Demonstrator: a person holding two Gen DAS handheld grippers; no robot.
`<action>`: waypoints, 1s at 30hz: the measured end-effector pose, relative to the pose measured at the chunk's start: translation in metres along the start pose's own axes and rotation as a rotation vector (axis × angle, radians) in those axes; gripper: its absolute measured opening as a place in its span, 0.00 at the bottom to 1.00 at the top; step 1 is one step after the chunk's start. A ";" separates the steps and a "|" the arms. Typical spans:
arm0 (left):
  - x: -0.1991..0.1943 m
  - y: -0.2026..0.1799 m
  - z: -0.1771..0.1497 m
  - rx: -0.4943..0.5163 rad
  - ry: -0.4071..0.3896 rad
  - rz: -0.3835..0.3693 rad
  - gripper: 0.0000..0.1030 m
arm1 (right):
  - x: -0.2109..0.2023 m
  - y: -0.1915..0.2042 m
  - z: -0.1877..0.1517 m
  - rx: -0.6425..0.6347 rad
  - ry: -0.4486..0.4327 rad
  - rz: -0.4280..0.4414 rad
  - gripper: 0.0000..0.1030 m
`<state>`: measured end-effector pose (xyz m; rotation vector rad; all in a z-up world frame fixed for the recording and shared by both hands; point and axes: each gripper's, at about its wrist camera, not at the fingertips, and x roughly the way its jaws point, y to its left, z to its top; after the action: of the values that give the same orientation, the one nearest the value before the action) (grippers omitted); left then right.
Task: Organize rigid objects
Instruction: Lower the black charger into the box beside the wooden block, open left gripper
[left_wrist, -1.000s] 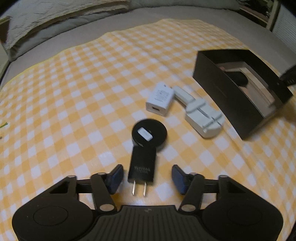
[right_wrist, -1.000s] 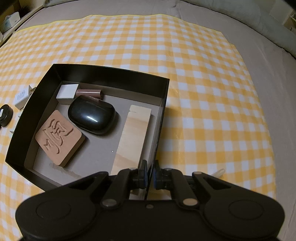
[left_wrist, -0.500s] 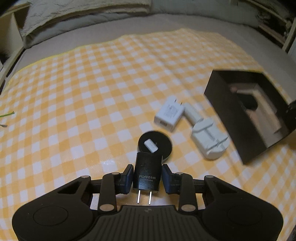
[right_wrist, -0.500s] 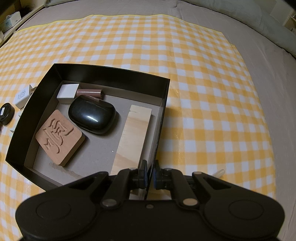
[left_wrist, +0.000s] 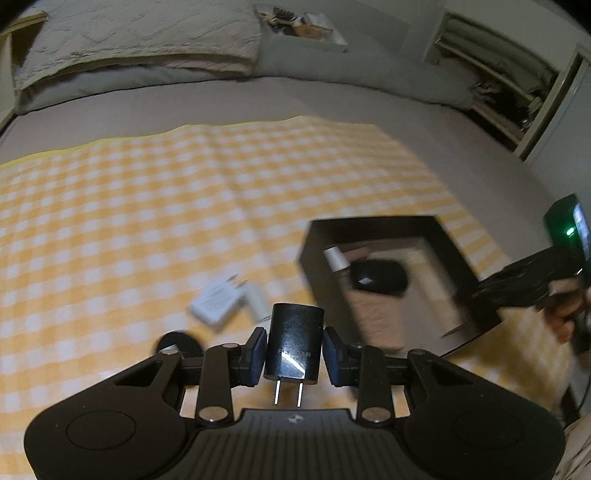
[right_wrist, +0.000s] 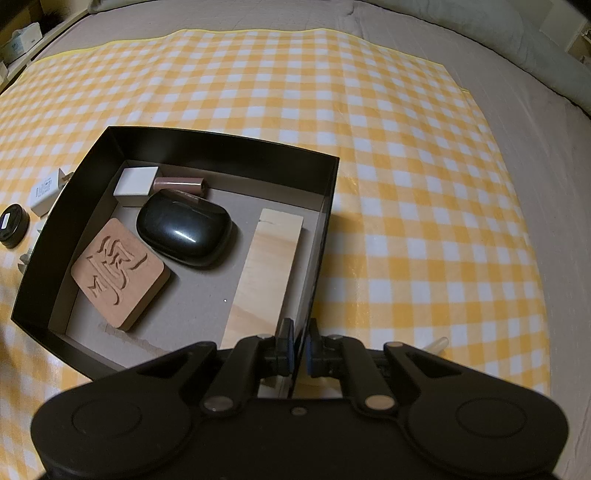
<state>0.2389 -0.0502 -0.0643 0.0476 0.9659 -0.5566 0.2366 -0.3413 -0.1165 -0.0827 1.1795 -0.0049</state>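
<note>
My left gripper (left_wrist: 294, 349) is shut on a black plug adapter (left_wrist: 294, 343), prongs toward the camera, held above the yellow checked cloth. The black box (left_wrist: 458, 254) lies ahead to the right. My right gripper (right_wrist: 299, 349) is shut on the box's right wall (right_wrist: 321, 236). Inside the box lie a carved wooden tile (right_wrist: 120, 271), a black case (right_wrist: 184, 229), a wooden block (right_wrist: 267, 273), a white cube (right_wrist: 135, 181) and a brown tube (right_wrist: 179, 183). A white adapter (left_wrist: 218, 297) and a black round disc (left_wrist: 181, 342) lie on the cloth left of the box.
The checked cloth (right_wrist: 424, 221) covers a grey bed. Pillows (left_wrist: 140, 33) lie at the far edge. A white clip-like piece (left_wrist: 258, 302) lies beside the white adapter. The person's right hand and gripper (left_wrist: 554, 291) show at the right edge of the left wrist view.
My left gripper closed on the black plug adapter and lifted it off the cloth, swinging toward the box. The right gripper has kept its hold on the box wall.
</note>
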 end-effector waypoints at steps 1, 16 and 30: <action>0.002 -0.006 0.003 -0.002 -0.004 -0.011 0.33 | 0.000 0.001 0.000 0.000 0.000 -0.001 0.06; 0.058 -0.090 0.042 -0.073 0.021 -0.136 0.33 | 0.000 0.001 0.000 -0.001 -0.001 0.004 0.06; 0.133 -0.128 0.032 -0.174 0.111 -0.187 0.33 | -0.001 -0.001 -0.001 0.017 -0.003 0.028 0.06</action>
<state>0.2620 -0.2262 -0.1251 -0.1709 1.1308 -0.6445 0.2348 -0.3422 -0.1160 -0.0514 1.1770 0.0103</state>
